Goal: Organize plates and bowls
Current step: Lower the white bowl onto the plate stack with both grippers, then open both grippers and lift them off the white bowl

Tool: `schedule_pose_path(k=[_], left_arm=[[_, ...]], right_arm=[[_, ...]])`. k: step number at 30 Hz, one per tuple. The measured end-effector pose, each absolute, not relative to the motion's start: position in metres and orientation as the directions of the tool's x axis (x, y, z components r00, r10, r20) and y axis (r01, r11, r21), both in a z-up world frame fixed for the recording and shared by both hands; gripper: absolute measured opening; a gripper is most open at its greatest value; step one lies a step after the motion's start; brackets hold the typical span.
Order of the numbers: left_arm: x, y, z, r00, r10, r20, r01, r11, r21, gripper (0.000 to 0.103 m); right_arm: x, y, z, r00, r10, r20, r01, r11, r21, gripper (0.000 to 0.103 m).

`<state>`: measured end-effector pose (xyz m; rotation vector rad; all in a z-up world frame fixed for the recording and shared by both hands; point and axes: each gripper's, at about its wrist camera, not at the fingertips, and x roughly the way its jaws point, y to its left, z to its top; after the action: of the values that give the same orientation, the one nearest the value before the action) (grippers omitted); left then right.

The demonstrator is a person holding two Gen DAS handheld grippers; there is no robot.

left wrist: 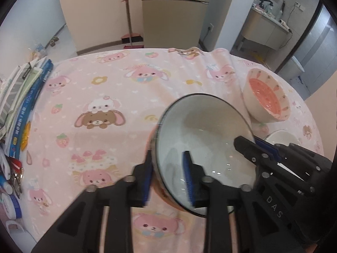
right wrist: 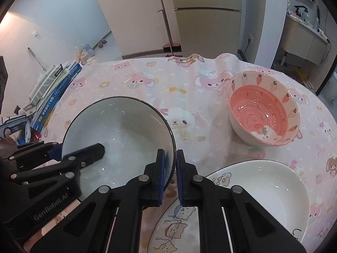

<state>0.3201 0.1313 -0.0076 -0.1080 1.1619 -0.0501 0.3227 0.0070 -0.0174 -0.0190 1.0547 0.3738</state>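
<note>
Both grippers point steeply down at a pale bowl with a dark rim (right wrist: 126, 139), which sits tilted over the counter (left wrist: 118, 88) under a pink cartoon-animal cloth. The right gripper (right wrist: 170, 175) comes in from the near side, its jaws pinched tight on the bowl's rim, one blue pad inside the bowl and one outside. The left gripper (left wrist: 168, 177) straddles the opposite edge: its jaws stand part-way open, one finger inside the bowl and the other outside, with a clear gap between the pads and the wall, so it has no hold on the rim. In the right wrist view the left gripper reaches in from the left, one finger lying over the bowl's inside. A pink strawberry bowl (right wrist: 263, 113) stands well apart to the right, and a white bowl (right wrist: 269, 191) rests on a cat-print plate (right wrist: 174, 227) close below the right gripper.
</note>
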Motion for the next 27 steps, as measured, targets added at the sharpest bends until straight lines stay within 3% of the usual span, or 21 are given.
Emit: schedule_pose_path(k=[1, 5, 7, 9, 18, 27], left_arm=[[0.320, 0.128, -0.008, 0.392, -0.113, -0.913, -0.001, 0.992, -0.123, 0.049], [0.316, 0.119, -0.005, 0.398, -0.052, -0.916, -0.004, 0.998, -0.058, 0.050], [0.314, 0.119, -0.001, 0.413, -0.020, -0.911, -0.019, 0.999, -0.031, 0.056], [0.312, 0.123, 0.006, 0.442, 0.014, -0.897, -0.041, 0.999, -0.005, 0.068], [0.310, 0.131, 0.013, 0.472, 0.013, -0.881, -0.047, 0.999, -0.010, 0.066], [0.282, 0.131, 0.062, 0.597, -0.032, -0.802, -0.042, 0.997, -0.071, 0.066]], right_arm=[[0.322, 0.007, -0.016, 0.440, 0.291, -0.850, -0.311, 0.937, 0.159, 0.009], [0.323, 0.004, -0.013, 0.431, 0.308, -0.848, -0.316, 0.932, 0.178, 0.008], [0.323, 0.002, -0.011, 0.431, 0.321, -0.843, -0.315, 0.929, 0.192, 0.007], [0.321, 0.002, -0.006, 0.441, 0.324, -0.837, -0.322, 0.927, 0.190, 0.006], [0.323, -0.005, -0.003, 0.426, 0.352, -0.833, -0.314, 0.921, 0.228, 0.006], [0.317, -0.044, 0.041, 0.512, 0.387, -0.767, -0.280, 0.919, 0.278, 0.007]])
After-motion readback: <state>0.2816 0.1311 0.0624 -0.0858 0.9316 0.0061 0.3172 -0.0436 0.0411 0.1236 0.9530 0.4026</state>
